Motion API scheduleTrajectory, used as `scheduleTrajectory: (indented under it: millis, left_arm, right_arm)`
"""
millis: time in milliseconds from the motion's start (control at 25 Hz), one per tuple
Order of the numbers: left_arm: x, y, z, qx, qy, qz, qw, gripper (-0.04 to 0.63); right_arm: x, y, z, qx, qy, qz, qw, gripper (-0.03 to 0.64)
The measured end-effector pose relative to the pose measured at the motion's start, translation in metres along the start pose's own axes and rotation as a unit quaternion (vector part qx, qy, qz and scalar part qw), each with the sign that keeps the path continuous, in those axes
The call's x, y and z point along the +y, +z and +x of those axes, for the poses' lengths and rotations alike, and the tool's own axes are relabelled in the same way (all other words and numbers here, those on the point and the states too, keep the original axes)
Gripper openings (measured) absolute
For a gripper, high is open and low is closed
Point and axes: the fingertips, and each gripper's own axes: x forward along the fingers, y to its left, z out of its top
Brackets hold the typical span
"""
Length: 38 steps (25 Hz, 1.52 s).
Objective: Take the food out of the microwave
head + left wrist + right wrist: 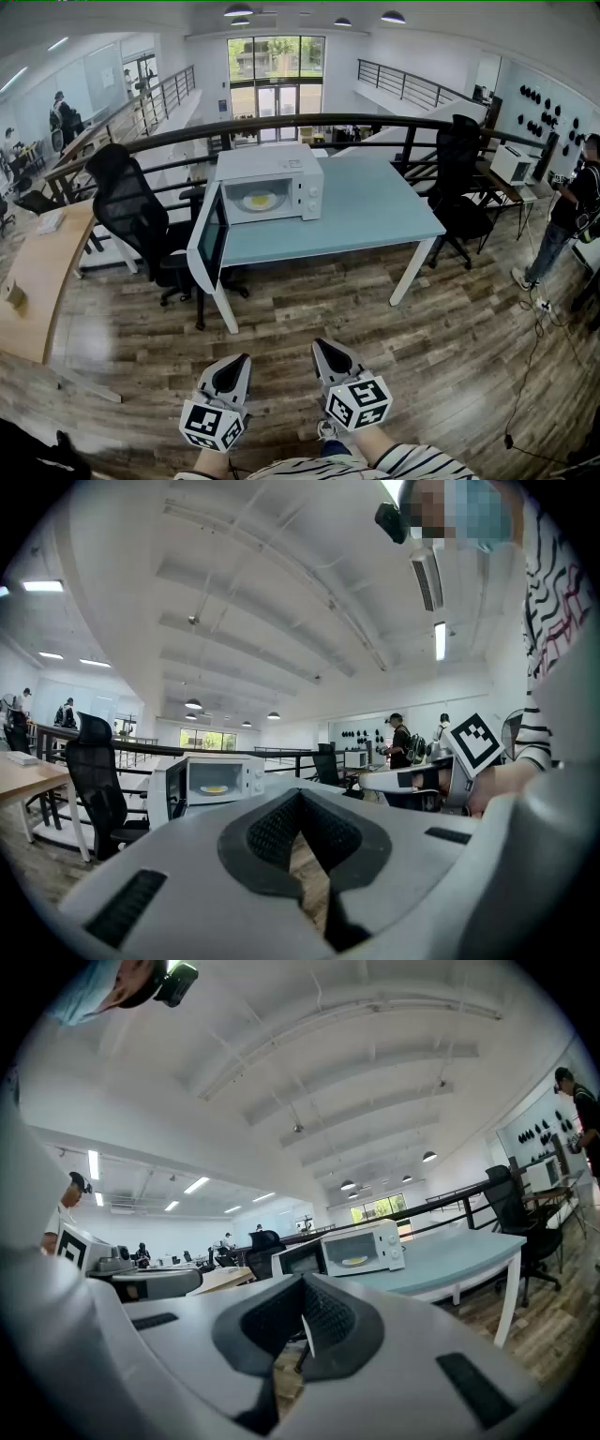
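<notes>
Head view puts the black chair (131, 211) at left centre, then the microwave door (208, 242) standing open, then the yellow food (258, 200) inside the microwave (272, 161) on the table (375, 216), upper centre. We judge that on the approach we could clip that door, or tip the food with a shallow pinch. At bottom centre our 2 tools, left gripper (234, 364) and right gripper (322, 349), are pressed together, holding nothing, well apart from the microwave.
</notes>
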Motion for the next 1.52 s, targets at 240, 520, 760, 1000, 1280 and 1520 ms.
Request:
scheduleTrajectory:
  millis: [240, 520, 760, 1000, 1280, 1520]
  left_arm:
    - [-0.001, 0.0, 0.027, -0.013, 0.002, -0.011, 0.9998, 0.023]
    - [0.006, -0.005, 0.068, -0.014, 0.022, -0.036, 0.999, 0.026]
    - [0.003, -0.014, 0.112, -0.012, 0.041, -0.063, 0.9971, 0.179]
    - [0.008, -0.022, 0.151, -0.007, 0.072, -0.077, 0.9944, 0.181]
    - [0.025, -0.03, 0.188, 0.008, 0.09, -0.09, 0.9919, 0.18]
    - [0.058, -0.034, 0.226, 0.011, 0.085, -0.097, 0.9916, 0.179]
  right_arm:
    - [-0.025, 0.005, 0.014, -0.015, 0.006, 0.026, 1.0, 0.028]
    - [-0.06, 0.008, 0.043, -0.008, 0.029, 0.043, 0.999, 0.033]
    - [-0.098, 0.01, 0.071, 0.007, 0.06, 0.051, 0.997, 0.169]
    - [-0.135, 0.011, 0.097, 0.025, 0.076, 0.058, 0.995, 0.169]
    - [-0.165, 0.012, 0.134, 0.039, 0.081, 0.078, 0.993, 0.169]
    - [-0.182, 0.016, 0.175, 0.039, 0.069, 0.077, 0.994, 0.169]
